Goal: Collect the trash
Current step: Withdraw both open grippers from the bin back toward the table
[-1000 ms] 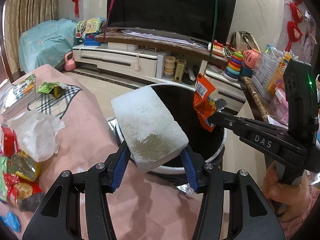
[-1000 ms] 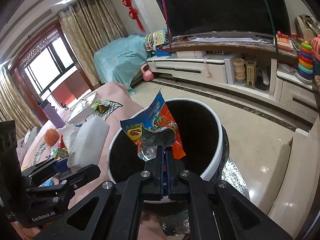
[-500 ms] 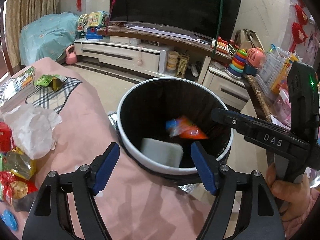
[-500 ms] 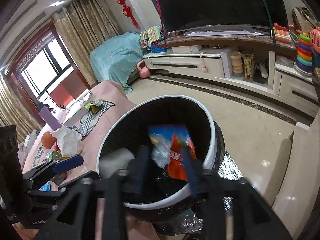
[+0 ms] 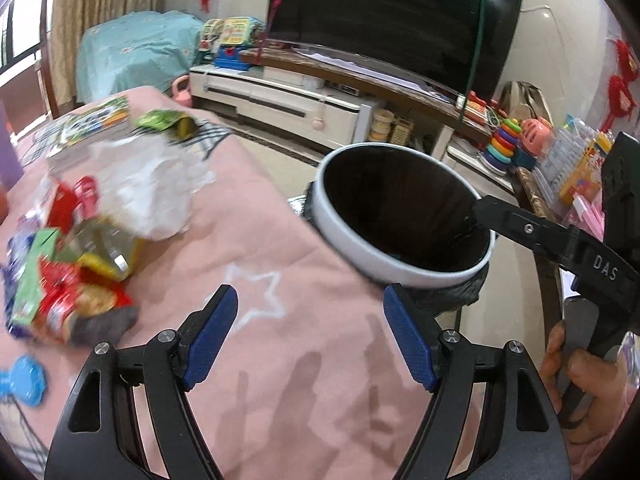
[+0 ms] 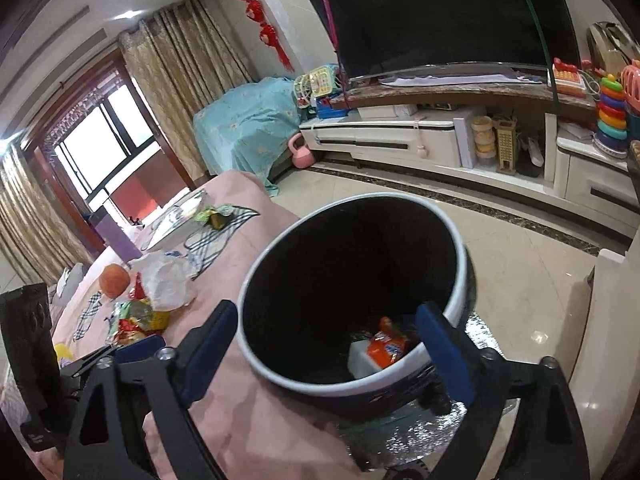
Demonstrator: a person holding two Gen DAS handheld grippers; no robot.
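A bin with a white rim (image 6: pixel 460 280) and black liner stands against the pink-covered table (image 5: pixel 280 240). At its bottom lie an orange snack wrapper (image 6: pixel 386 350) and a white block (image 6: pixel 360 360). My right gripper (image 6: pixel 328 320) hovers over the near rim, its jaws opening with nothing between them. My left gripper (image 5: pixel 310 320) is open and empty above the pink cloth, just left of the bin rim (image 5: pixel 400 268). On the table's left lie crumpled white paper (image 5: pixel 148 188), a heap of colourful wrappers (image 5: pixel 72 280) and a green wrapper (image 5: pixel 160 120).
A blue toy (image 5: pixel 20 384), a book (image 5: pixel 88 128) and an orange fruit (image 6: pixel 114 280) also lie on the table. Silver foil (image 6: pixel 480 332) lies under the bin. Behind stand a TV (image 5: pixel 392 16), a low cabinet (image 6: pixel 400 136) and toys (image 5: pixel 504 144).
The left gripper opened and the white block dropped into the bin. The right gripper opened and the orange wrapper fell in too. The left gripper then swung left over the table.
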